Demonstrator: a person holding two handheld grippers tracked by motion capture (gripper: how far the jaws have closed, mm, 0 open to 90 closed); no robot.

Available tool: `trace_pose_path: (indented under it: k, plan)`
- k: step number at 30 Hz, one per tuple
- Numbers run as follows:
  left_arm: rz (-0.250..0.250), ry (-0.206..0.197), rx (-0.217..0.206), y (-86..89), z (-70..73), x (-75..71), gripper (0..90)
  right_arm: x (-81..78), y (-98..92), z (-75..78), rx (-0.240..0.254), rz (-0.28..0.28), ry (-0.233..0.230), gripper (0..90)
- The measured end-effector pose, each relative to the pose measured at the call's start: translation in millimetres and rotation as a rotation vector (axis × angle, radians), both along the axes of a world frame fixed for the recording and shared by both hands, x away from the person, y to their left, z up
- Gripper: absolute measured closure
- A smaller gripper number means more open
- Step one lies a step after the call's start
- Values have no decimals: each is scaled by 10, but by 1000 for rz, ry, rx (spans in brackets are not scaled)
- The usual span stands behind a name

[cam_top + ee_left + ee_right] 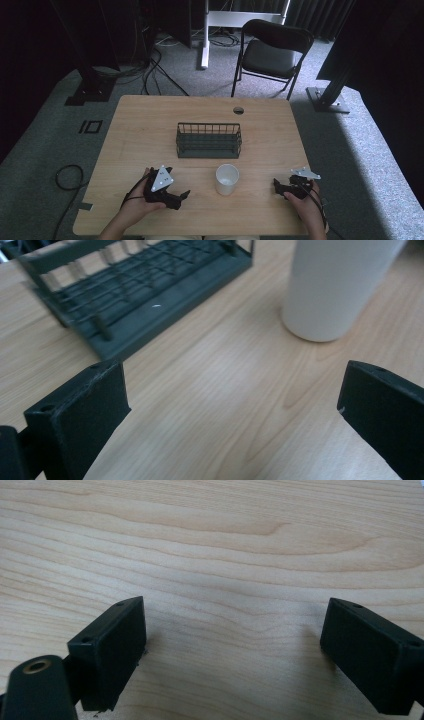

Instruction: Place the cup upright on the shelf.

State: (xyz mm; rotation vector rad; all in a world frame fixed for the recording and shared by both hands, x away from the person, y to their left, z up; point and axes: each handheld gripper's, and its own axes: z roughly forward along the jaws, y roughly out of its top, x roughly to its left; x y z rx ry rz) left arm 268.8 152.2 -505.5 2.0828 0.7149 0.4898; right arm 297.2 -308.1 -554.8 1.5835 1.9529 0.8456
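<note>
Obstacles on the table (pixel 140 125): a dark wire basket (pixel 209 140) at the centre and a white cup (pixel 227 179) just before it, toward the near edge. Bare wood lies open along the left, right and far edges and between cup and near corners.
</note>
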Motion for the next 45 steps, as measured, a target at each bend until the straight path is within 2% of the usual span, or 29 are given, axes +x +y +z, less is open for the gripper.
trace_pose_path:
  k: [1, 6, 18, 24, 31, 33, 36, 41, 45]
  plan:
    - [-21, 2, -1, -71, -3, -8, 2, 0, 0, 0, 0, 0, 0, 109]
    - [-60, -4, -1, -206, -3, -14, 2, 0, 0, 0, 0, 0, 0, 109]
    - [-127, -11, -34, -519, 0, 12, 2, 0, 0, 0, 0, 0, -1, 109]
    - [-149, -9, -54, -634, 9, 47, 2, 0, 0, 0, 1, 0, 0, 108]
    - [-174, 20, -70, -766, -1, 96, 2, 0, 0, 0, 1, 0, 0, 108]
    - [-177, 14, -63, -810, -6, 108, 2, 0, 0, 0, 1, 0, 0, 108]
    - [-176, 20, -85, -859, -12, 141, 3, 0, 0, 0, 1, 0, -1, 109]
    - [-192, 22, -92, -945, -18, 166, 2, 0, 0, 0, 1, 0, 0, 108]
    - [-204, 18, -84, -1021, -41, 172, 3, 0, 0, 0, 1, 0, -1, 108]
